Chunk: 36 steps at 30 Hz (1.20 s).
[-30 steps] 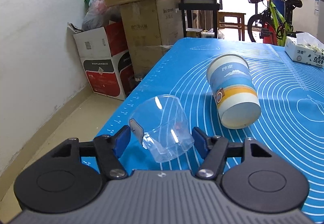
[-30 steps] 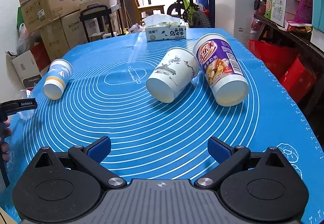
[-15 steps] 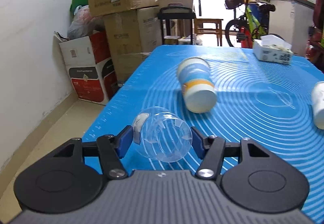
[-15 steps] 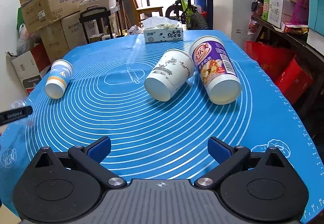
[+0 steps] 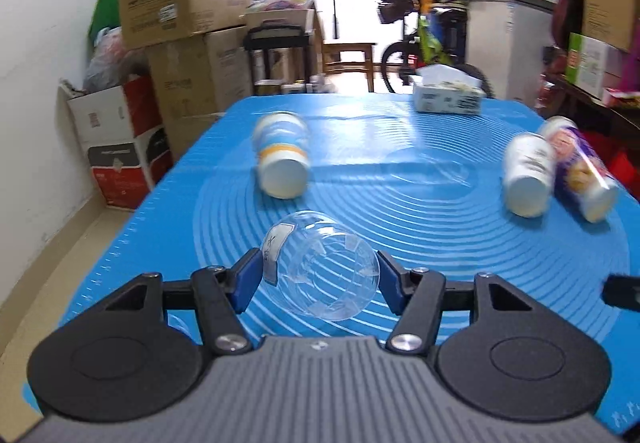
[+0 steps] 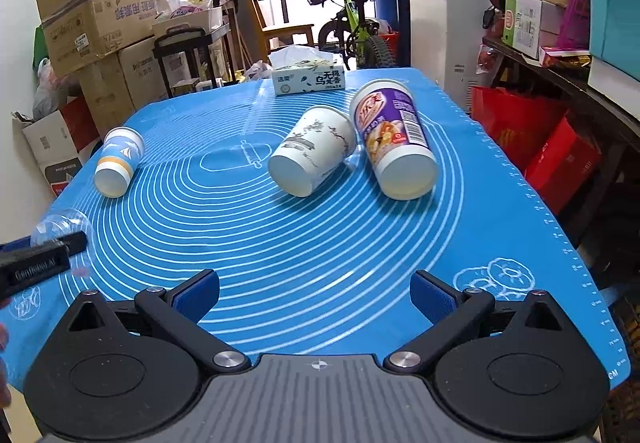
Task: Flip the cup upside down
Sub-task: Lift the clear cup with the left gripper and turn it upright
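My left gripper point(image 5: 318, 273) is shut on a clear plastic cup point(image 5: 320, 269) and holds it on its side above the blue mat point(image 5: 440, 227), its base toward the camera. The cup also shows at the left edge of the right wrist view point(image 6: 60, 225), behind the left gripper's finger point(image 6: 40, 263). My right gripper point(image 6: 316, 293) is open and empty over the near part of the mat point(image 6: 320, 243). A blue-and-white paper cup point(image 5: 282, 159) point(image 6: 118, 167), a white cup point(image 6: 312, 161) point(image 5: 528, 175) and a purple cup point(image 6: 394, 139) point(image 5: 580, 171) lie on their sides.
A tissue box point(image 6: 308, 77) point(image 5: 448, 97) stands at the mat's far edge. Cardboard boxes point(image 5: 180, 43) are stacked off the left side, a bicycle point(image 6: 348, 15) and a white cabinet point(image 6: 444, 23) behind. Red boxes point(image 6: 560, 159) sit off the right edge.
My left gripper has swung right with the clear cup, which has turned so its base faces the camera. The right gripper has barely moved.
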{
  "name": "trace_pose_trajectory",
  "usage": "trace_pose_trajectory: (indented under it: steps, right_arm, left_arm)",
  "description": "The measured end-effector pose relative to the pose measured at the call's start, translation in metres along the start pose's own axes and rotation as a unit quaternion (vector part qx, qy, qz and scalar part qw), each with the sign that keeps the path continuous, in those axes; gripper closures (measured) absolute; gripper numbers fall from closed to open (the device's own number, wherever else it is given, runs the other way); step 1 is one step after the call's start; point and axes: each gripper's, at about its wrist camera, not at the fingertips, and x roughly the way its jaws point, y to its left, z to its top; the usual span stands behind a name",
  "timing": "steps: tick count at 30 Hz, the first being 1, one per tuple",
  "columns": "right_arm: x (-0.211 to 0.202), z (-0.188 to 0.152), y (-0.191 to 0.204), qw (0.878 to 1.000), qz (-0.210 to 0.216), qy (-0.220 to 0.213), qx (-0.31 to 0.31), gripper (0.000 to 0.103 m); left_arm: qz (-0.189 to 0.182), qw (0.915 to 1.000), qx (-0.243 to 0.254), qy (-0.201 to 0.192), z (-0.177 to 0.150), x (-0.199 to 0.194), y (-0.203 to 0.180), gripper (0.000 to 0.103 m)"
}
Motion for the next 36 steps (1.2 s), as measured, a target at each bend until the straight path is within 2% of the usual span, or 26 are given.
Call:
trace_pose_trajectory:
  steps: [7, 12, 26, 30, 36]
  right_arm:
    - [-0.006, -0.008, -0.012, 1.000, -0.004, 0.003, 0.009, 0.000]
    - [-0.010, -0.012, -0.017, 1.000, -0.006, 0.005, 0.014, 0.000]
    - [-0.023, -0.019, -0.025, 1.000, -0.005, 0.000, 0.019, 0.000]
    - [-0.025, -0.019, -0.027, 1.000, -0.007, -0.001, 0.020, 0.000]
    - [-0.028, -0.019, -0.026, 1.000, -0.008, -0.002, 0.020, 0.000]
  left_arm:
    - [-0.021, 0.9992, 0.033, -0.010, -0.020, -0.007, -0.025, 0.041]
    - [-0.010, 0.9983, 0.052, -0.022, -0.029, -0.011, -0.033, 0.041]
    - [-0.004, 0.9990, 0.041, 0.015, -0.035, -0.015, -0.035, 0.037]
    - [-0.006, 0.9989, 0.043, 0.019, -0.036, -0.016, -0.035, 0.033]
    - [-0.011, 0.9990, 0.040, 0.017, -0.034, -0.020, -0.032, 0.018]
